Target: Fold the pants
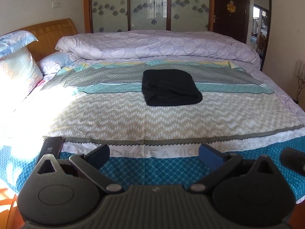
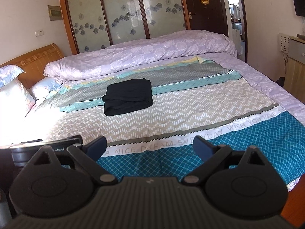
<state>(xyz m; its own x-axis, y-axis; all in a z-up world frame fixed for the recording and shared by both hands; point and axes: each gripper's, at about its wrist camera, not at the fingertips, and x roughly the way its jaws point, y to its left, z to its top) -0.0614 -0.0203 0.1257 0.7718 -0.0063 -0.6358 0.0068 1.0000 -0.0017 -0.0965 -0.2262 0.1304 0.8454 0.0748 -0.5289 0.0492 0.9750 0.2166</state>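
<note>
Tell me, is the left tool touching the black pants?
Apart. The left wrist view shows the left tool open, with bedspread between it and the folded pants.

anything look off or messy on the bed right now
Nothing much stands out. The black pants lie folded in a compact bundle in the middle of the bedspread, apart from both open grippers. The only stray item is a phone lying at the near left edge of the bed.

Bed (image 1: 171, 118), folded black pants (image 1: 170, 87), rolled quilt (image 1: 162, 45), pillows (image 1: 17, 70), phone (image 1: 51, 148)
</note>
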